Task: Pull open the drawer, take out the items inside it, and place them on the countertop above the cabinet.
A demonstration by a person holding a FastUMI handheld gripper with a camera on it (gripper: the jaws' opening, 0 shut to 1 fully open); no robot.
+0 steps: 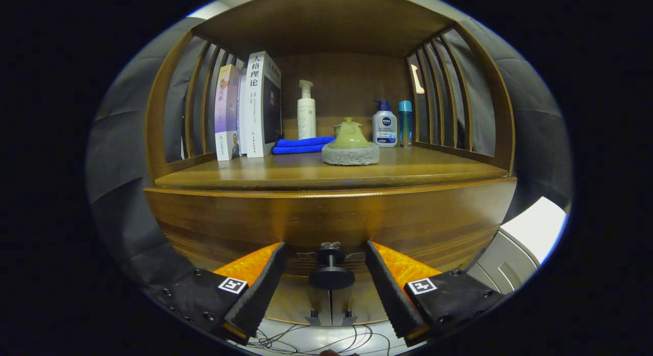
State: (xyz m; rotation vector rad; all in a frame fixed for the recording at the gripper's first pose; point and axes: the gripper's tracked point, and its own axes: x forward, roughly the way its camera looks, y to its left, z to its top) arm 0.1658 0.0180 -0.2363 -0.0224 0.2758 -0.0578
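Gripper (326, 279) wide open, fingers (260, 284) either side of drawer knob (331, 275), not touching, holding nothing. Drawer (326, 218) front looks closed. Sponge brush (351, 144) on table (306, 172) above knob.

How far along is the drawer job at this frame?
Nothing looks done: the drawer sits shut under the countertop. In hand: the open claw straddles the drawer knob, fingers not touching it. Left: gripping, pulling, removing items and placing them above.

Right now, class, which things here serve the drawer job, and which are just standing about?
For the job:
- drawer, shut
- its knob, between the open fingers
- countertop

Standing about:
- books
- blue cloth
- white pump bottle
- green teapot
- lotion bottle
- blue bottle
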